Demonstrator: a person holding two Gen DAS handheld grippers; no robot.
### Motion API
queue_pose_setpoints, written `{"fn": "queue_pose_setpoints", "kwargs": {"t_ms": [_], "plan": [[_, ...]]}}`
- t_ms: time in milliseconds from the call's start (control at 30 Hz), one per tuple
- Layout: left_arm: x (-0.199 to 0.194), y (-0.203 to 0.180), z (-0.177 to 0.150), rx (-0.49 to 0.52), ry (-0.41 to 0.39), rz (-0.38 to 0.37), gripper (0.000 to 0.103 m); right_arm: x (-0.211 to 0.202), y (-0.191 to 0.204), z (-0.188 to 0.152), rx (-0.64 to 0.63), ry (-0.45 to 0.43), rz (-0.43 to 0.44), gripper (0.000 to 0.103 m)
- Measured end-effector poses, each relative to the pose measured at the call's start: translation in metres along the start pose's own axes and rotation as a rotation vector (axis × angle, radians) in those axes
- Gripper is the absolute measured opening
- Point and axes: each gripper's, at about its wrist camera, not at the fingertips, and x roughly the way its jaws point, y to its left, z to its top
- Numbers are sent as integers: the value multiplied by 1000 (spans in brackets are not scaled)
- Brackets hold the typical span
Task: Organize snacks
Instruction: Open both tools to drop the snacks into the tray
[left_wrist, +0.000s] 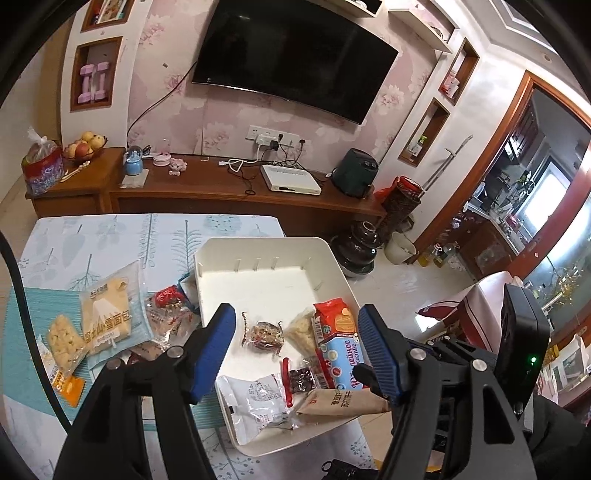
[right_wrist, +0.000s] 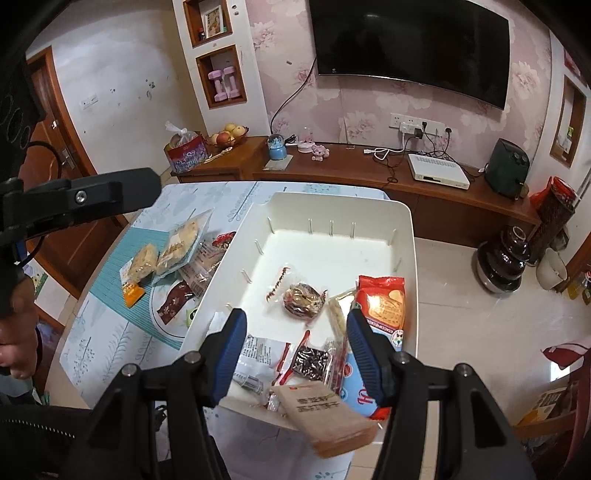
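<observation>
A white bin (left_wrist: 266, 243) (right_wrist: 332, 199) sits on the table's right part. In it lie a round dark cake in clear wrap (left_wrist: 264, 334) (right_wrist: 303, 299), a red and blue biscuit pack (left_wrist: 338, 339) (right_wrist: 382, 306), a white packet (left_wrist: 255, 402) (right_wrist: 255, 354) and a dark red-edged packet (left_wrist: 301, 378) (right_wrist: 310, 362). A brown packet (left_wrist: 343, 402) (right_wrist: 325, 421) rests across the bin's near rim. My left gripper (left_wrist: 297, 350) hovers open over the bin, nothing between its pads. My right gripper (right_wrist: 297, 358) is also open above the near end.
Left of the bin, loose snacks lie on a teal mat: a bread packet (left_wrist: 107, 317) (right_wrist: 181, 247), a yellow snack bag (left_wrist: 66, 343) (right_wrist: 142, 264) and several smaller wrappers. Beyond the table stands a wooden TV cabinet (left_wrist: 221, 195). A dark pot (left_wrist: 356, 247) sits on the floor at the right.
</observation>
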Motion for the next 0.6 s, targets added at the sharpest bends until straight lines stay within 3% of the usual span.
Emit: {"fn": "queue_pose_setpoints", "kwargs": {"t_ms": [600], "plan": [[-52,53,-17,-22,5,38,69,-22,15,-24,115,9,-53,63]]}}
